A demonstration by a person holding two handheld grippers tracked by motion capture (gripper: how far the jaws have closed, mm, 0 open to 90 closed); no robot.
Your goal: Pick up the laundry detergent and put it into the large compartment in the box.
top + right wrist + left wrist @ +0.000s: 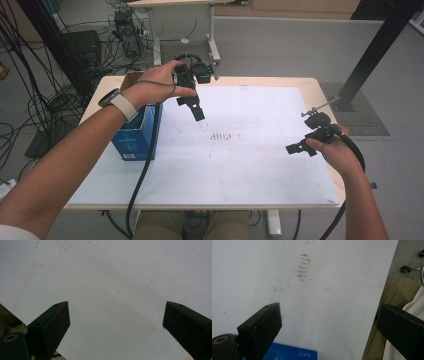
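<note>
A white table (260,165) with brown smudges at mid-frame stands on grey floor amid cables (30,100) at upper left. The blue box (135,137), left of centre, reads "5.0". The left gripper (192,102) above it and the right gripper (300,147) at right both gape, holding nothing.

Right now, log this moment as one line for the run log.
left gripper: open, empty, held above white mat beside blue box | right gripper: open, empty, over mat's right side | mat: rows of brown marks at centre

Matt white table sheet (260,165), speckled; glossy blue cardboard box (135,140).
</note>
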